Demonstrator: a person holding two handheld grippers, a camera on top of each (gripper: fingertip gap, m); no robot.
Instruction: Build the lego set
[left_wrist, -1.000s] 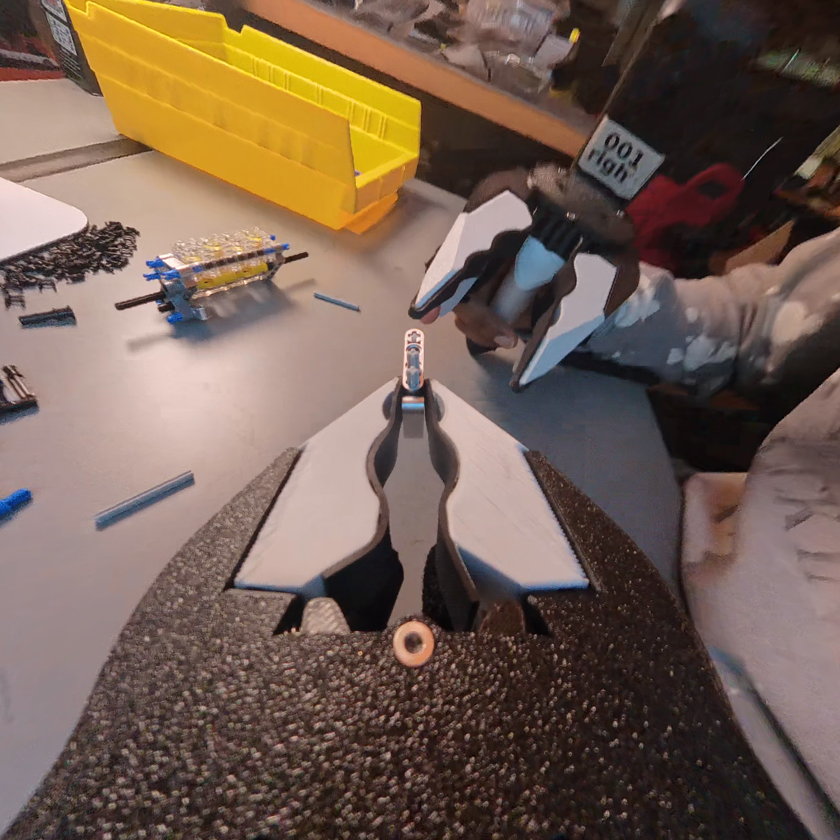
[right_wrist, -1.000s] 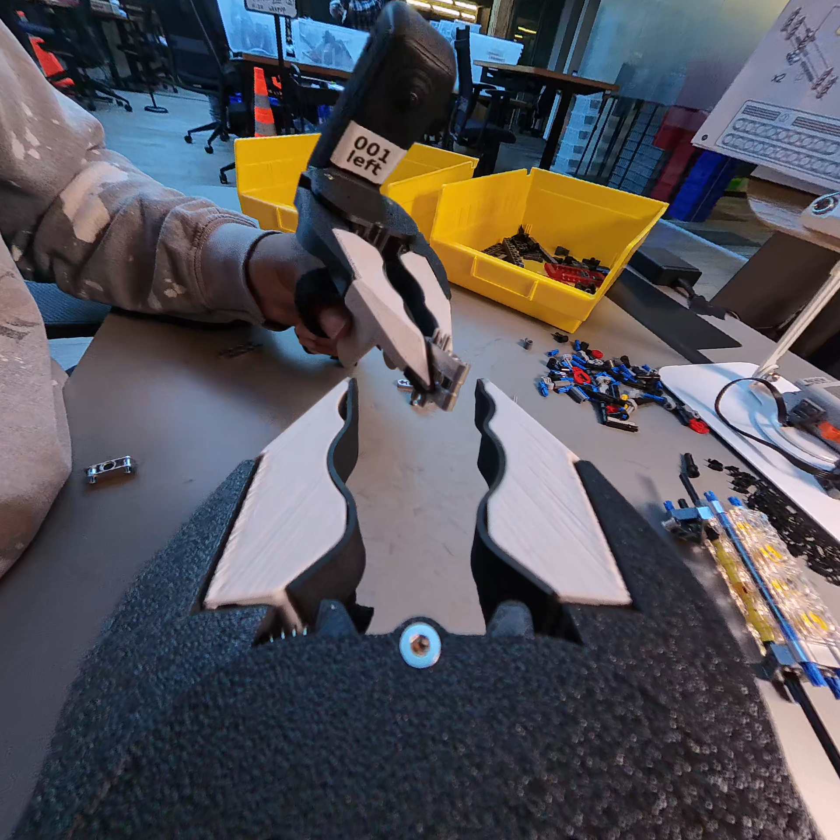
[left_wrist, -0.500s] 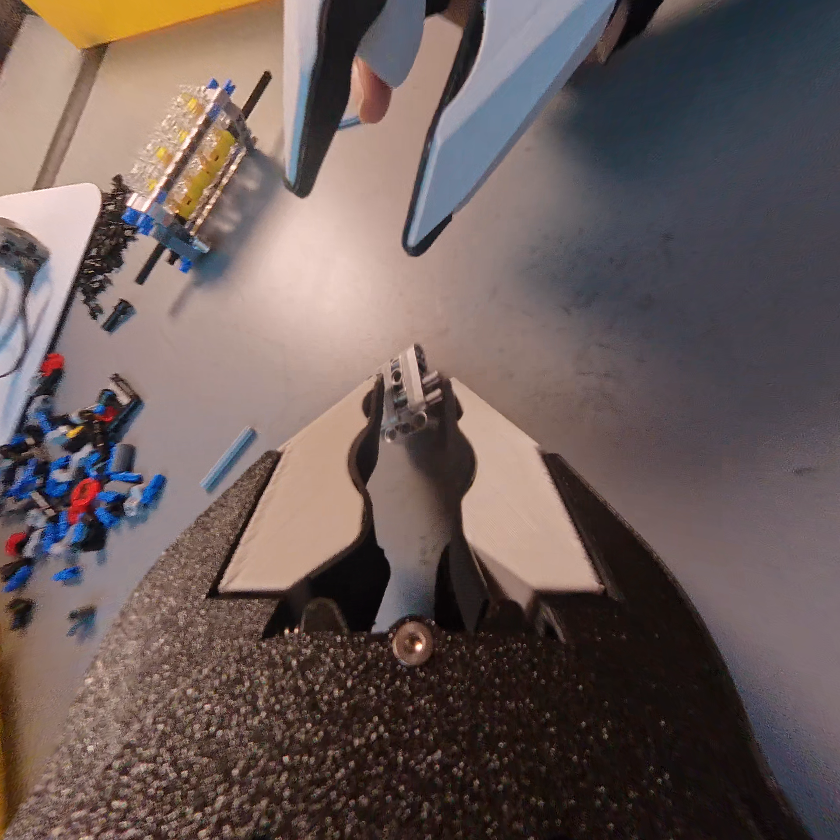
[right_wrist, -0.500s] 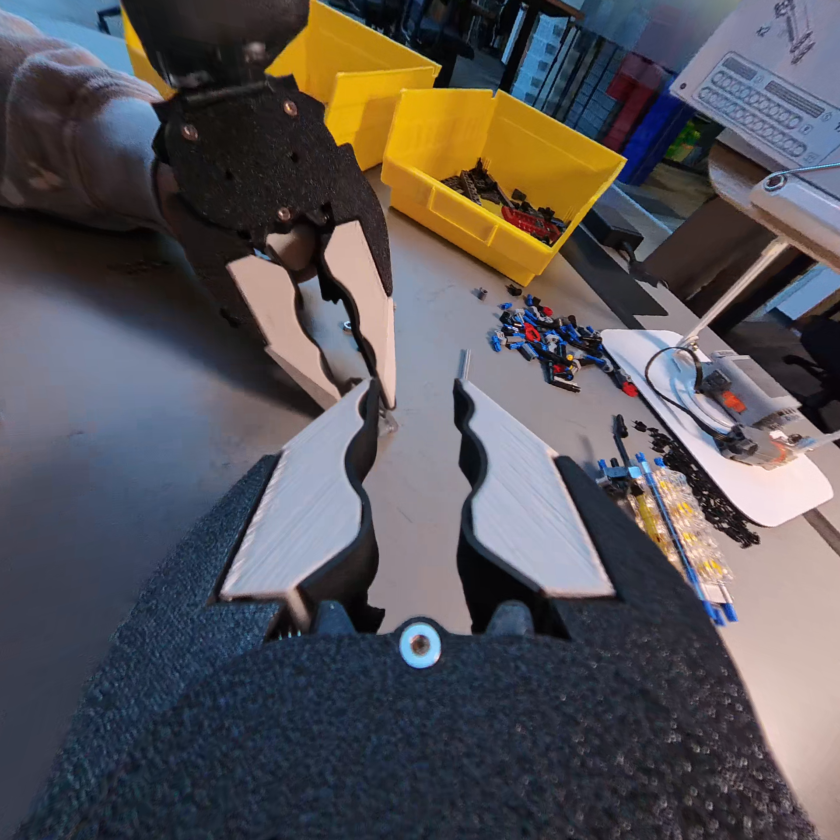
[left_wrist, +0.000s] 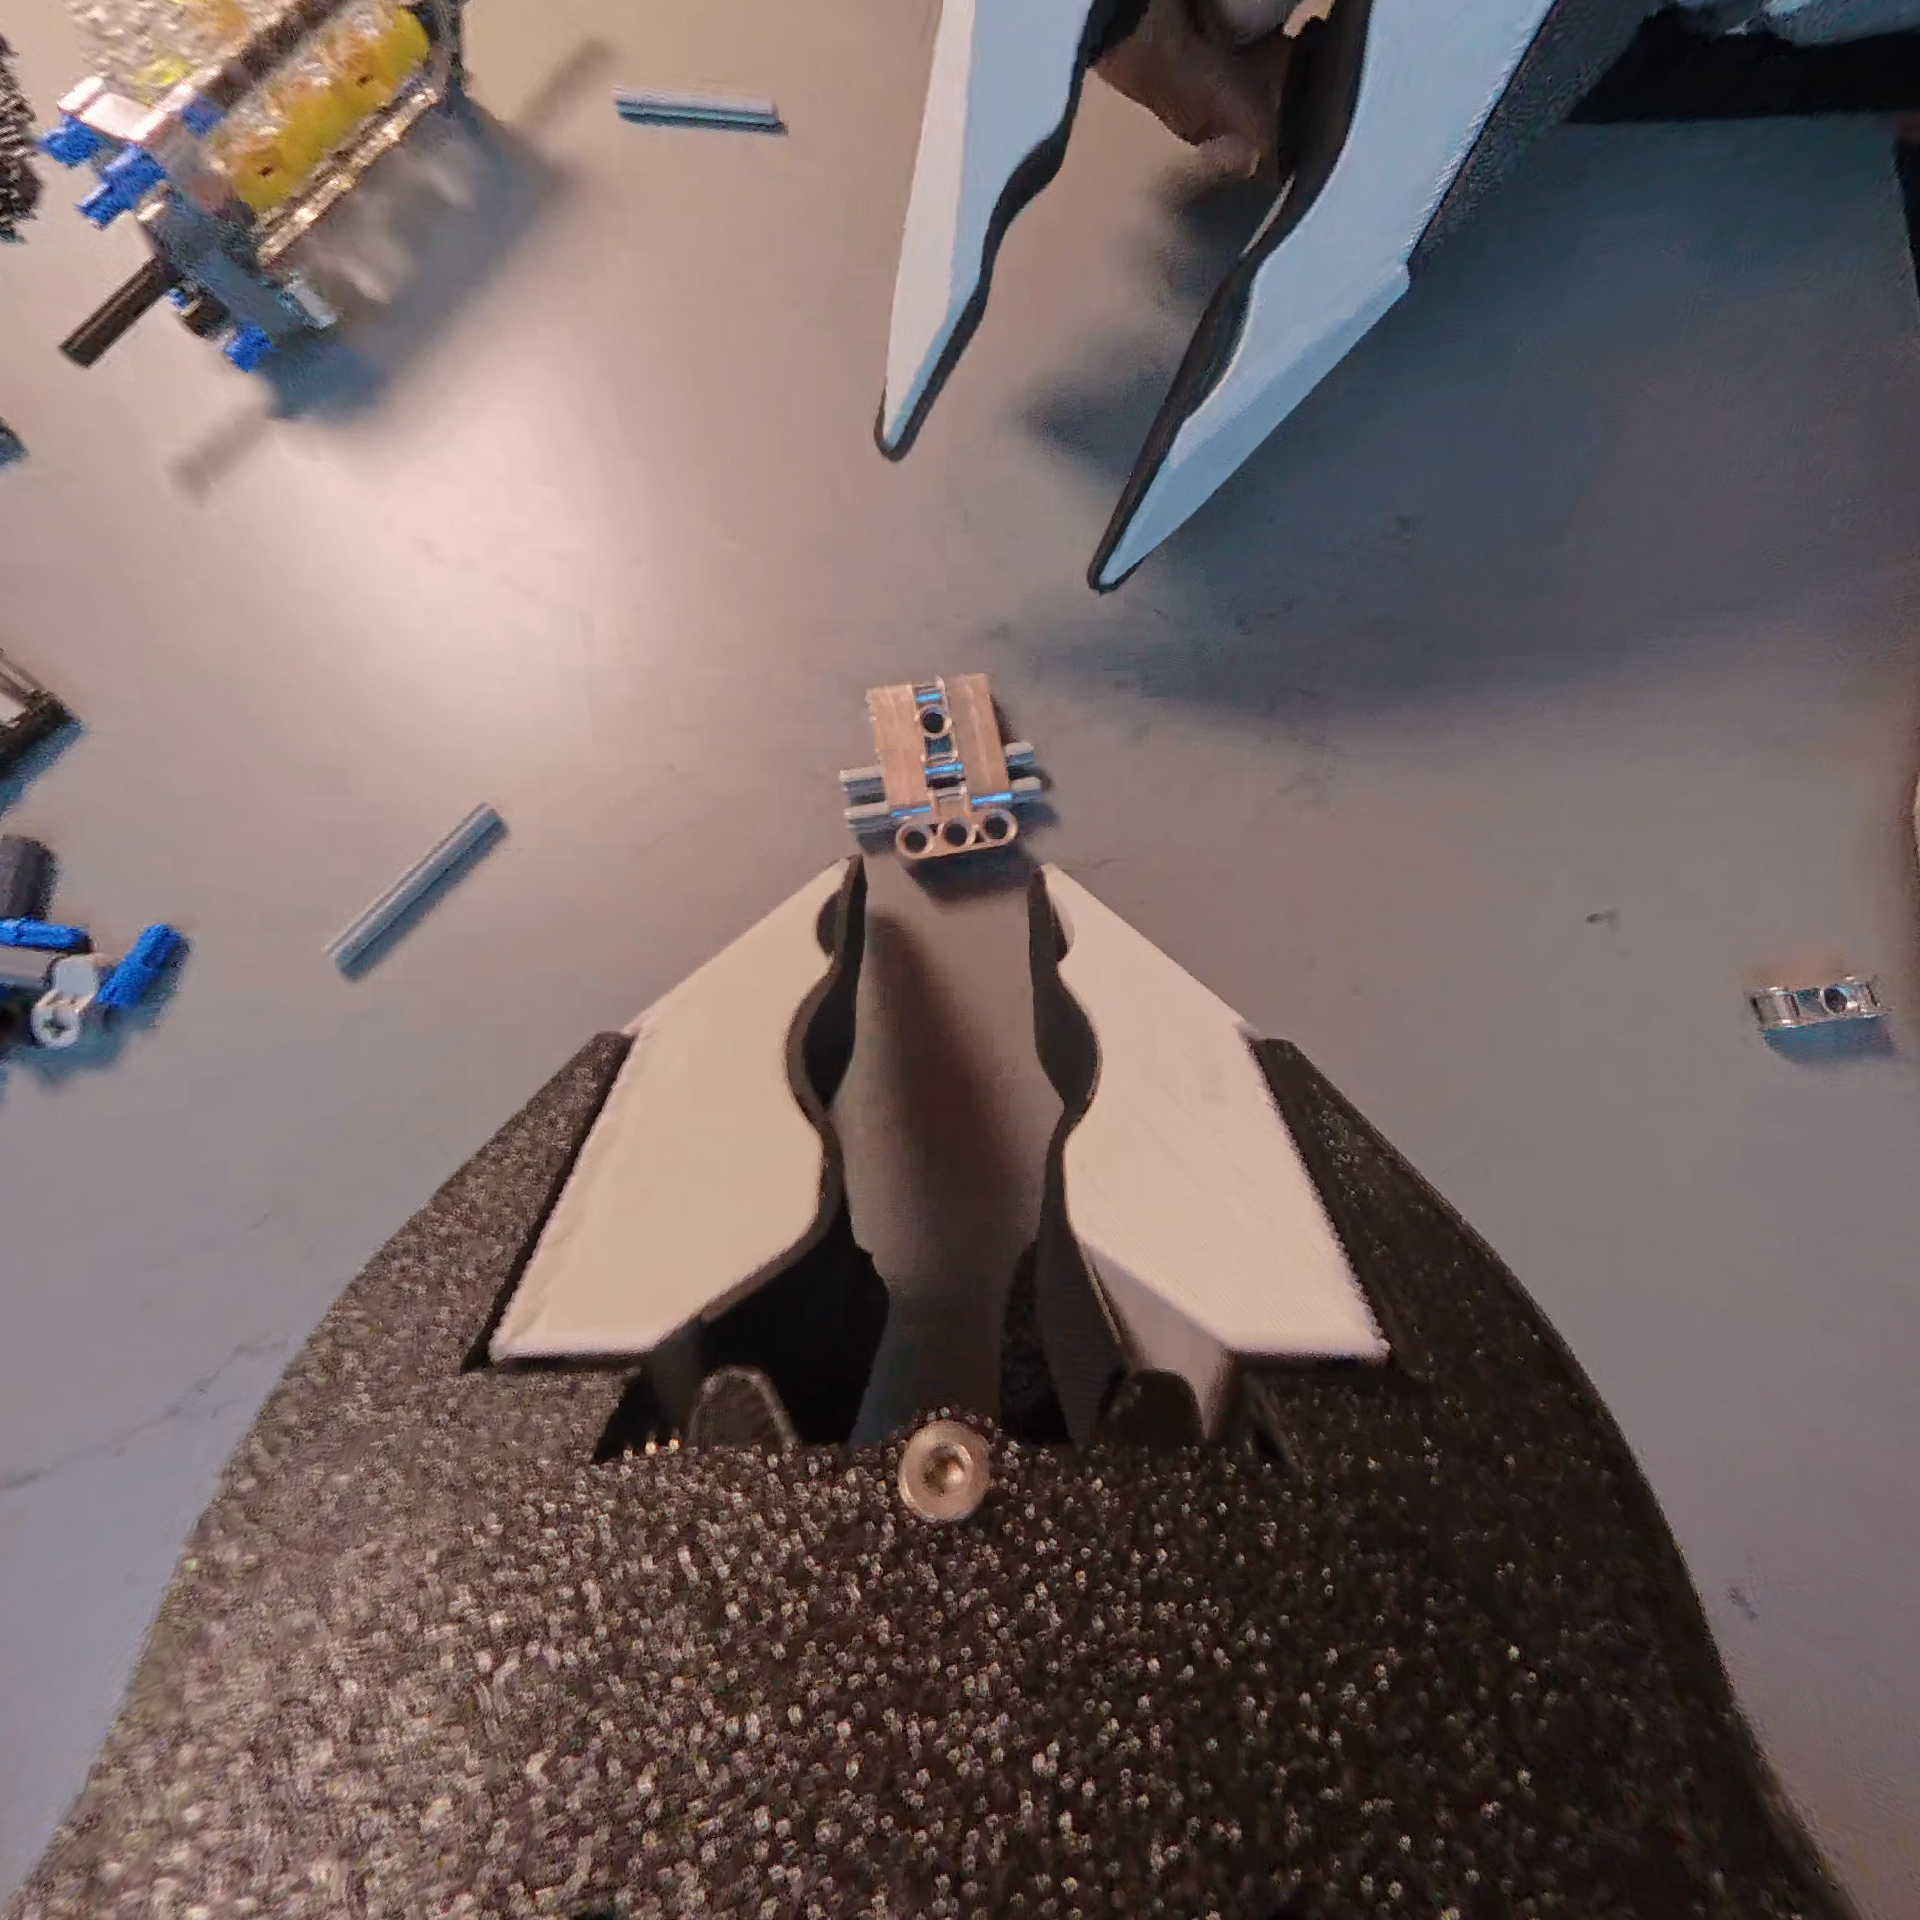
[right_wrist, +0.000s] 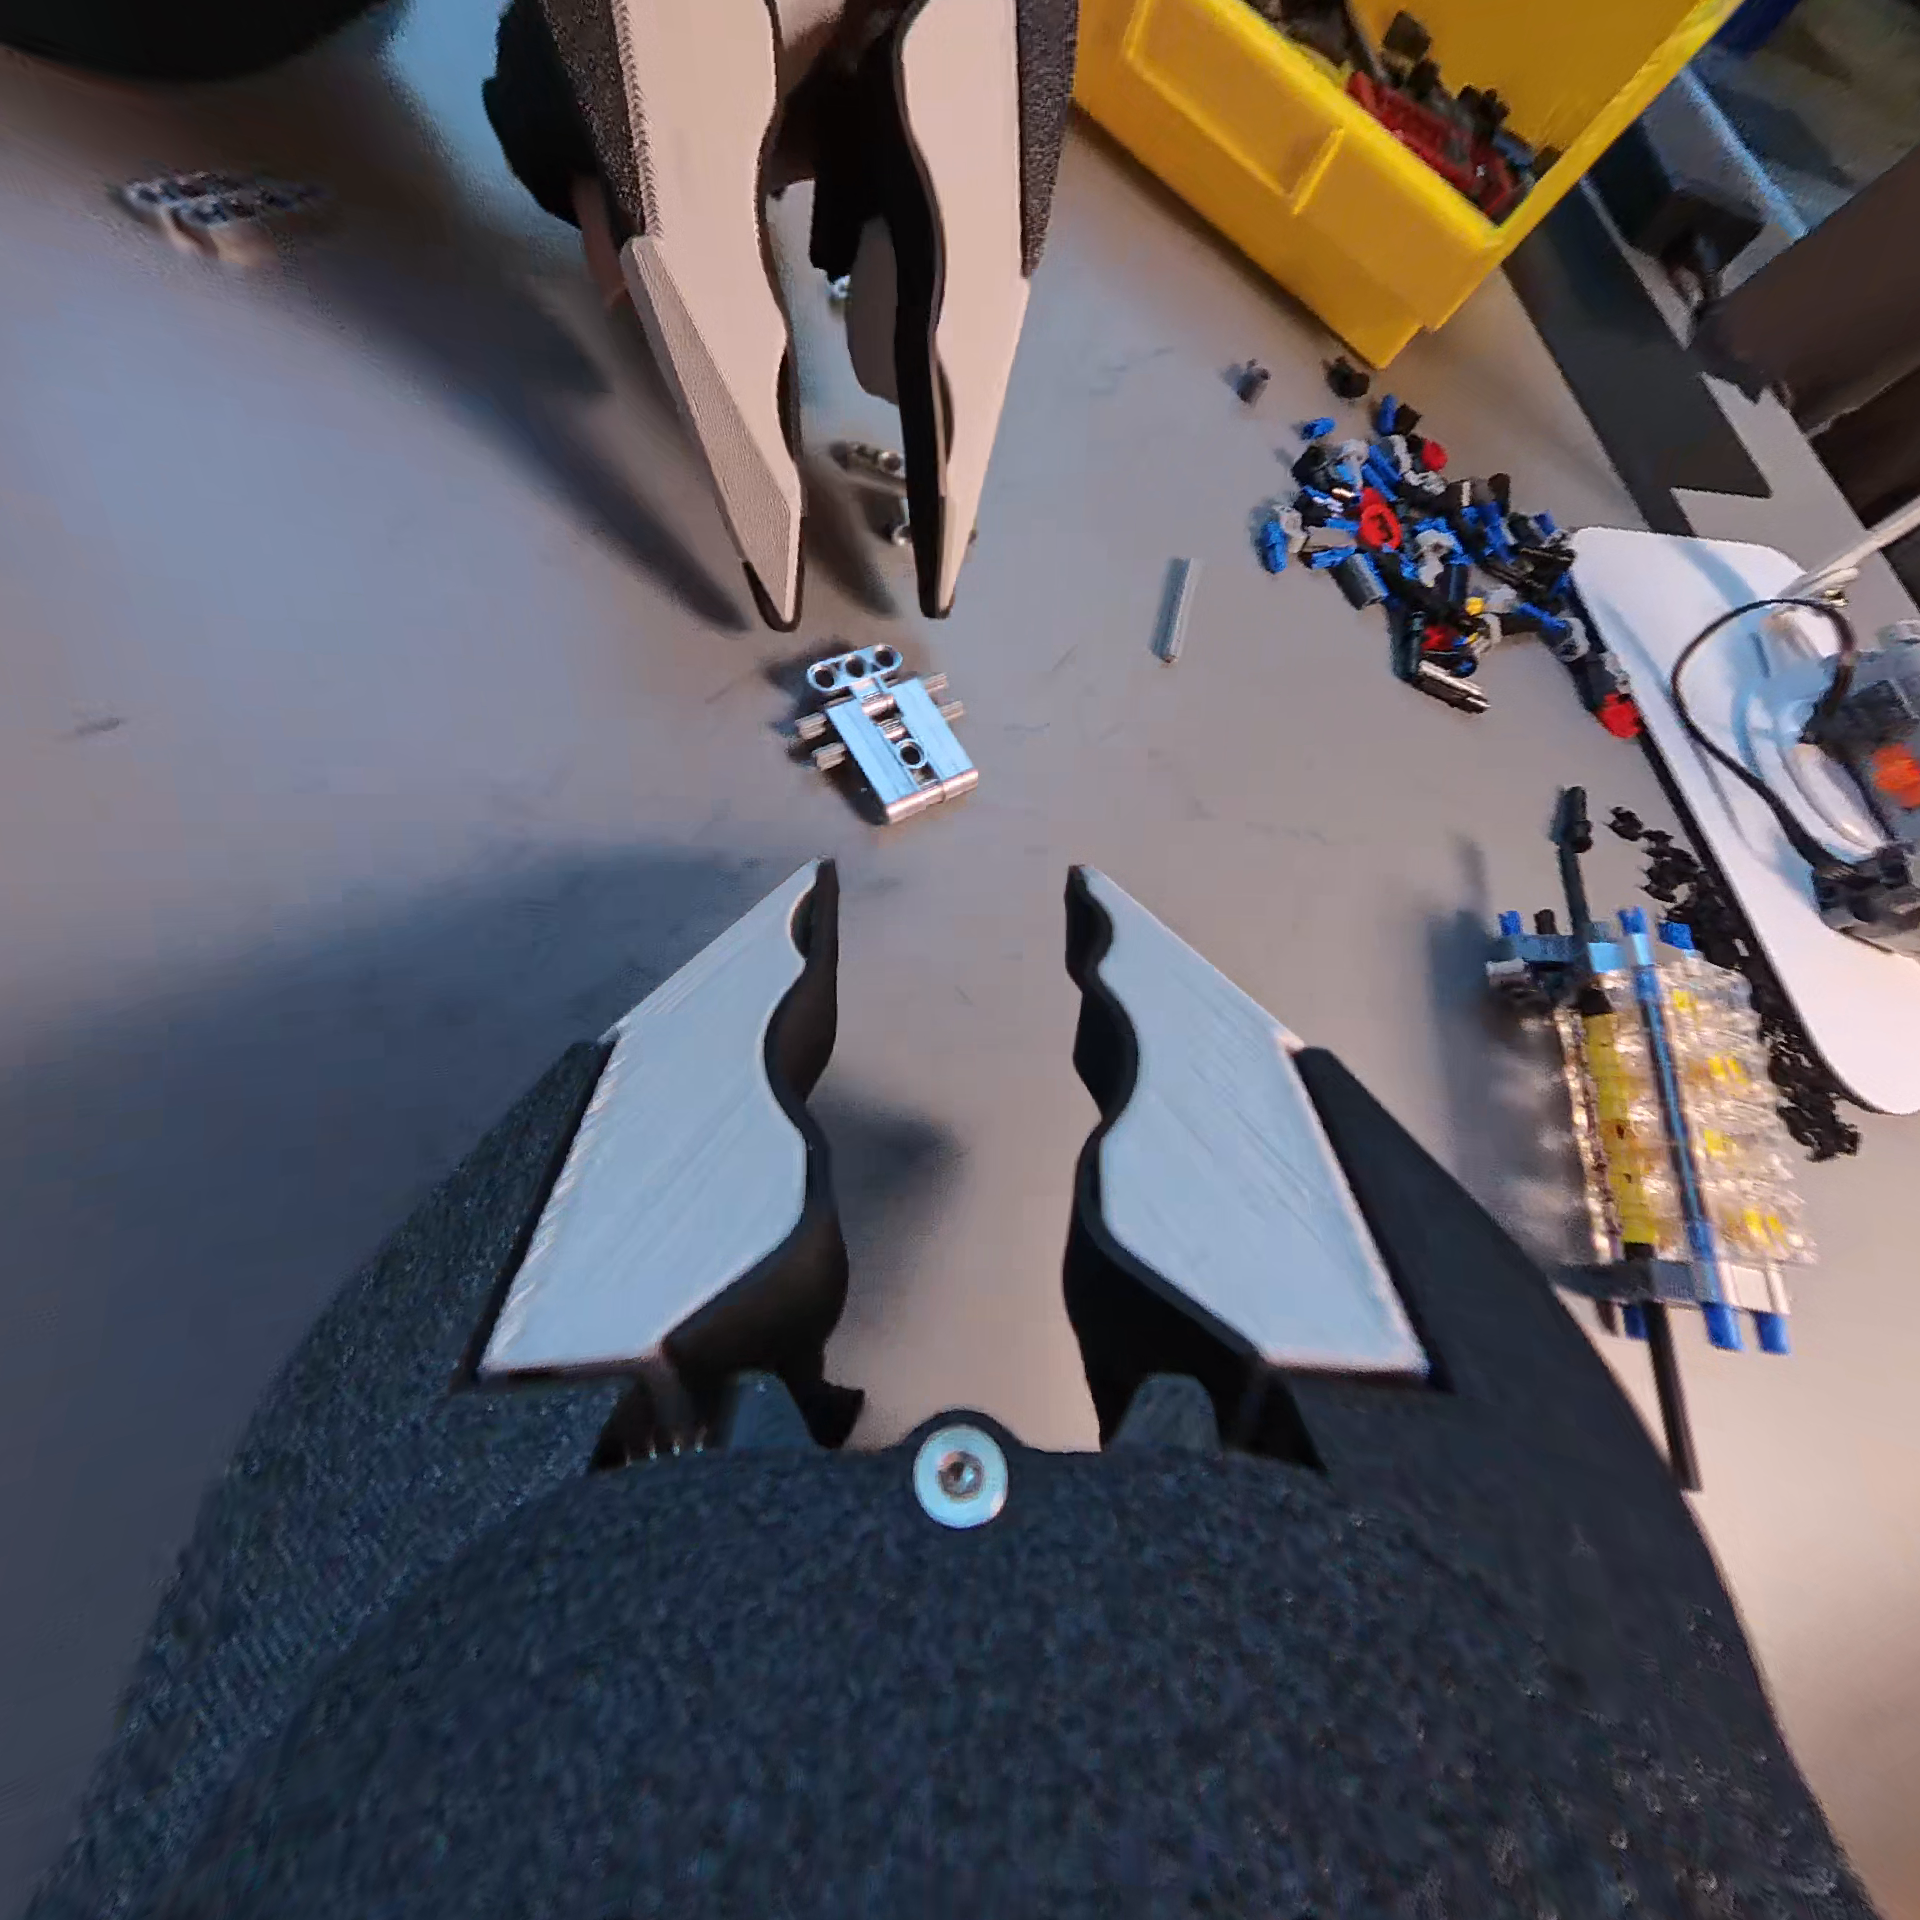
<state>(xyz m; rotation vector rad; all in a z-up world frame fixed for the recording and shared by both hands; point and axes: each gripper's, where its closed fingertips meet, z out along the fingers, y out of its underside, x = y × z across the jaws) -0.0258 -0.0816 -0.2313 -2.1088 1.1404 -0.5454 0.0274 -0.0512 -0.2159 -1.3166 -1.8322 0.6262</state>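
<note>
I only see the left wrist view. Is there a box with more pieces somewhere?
Observer: Yes. The right wrist view shows a yellow bin holding dark and red pieces, beyond the loose pile of blue, black and red bits.
Operator: What is on the other side of the see-through build?
Observer: A white board lies there, with black bits heaped along its edge.
Operator: Is anything on it?
Observer: A grey device with a black cable looping from it.
</note>
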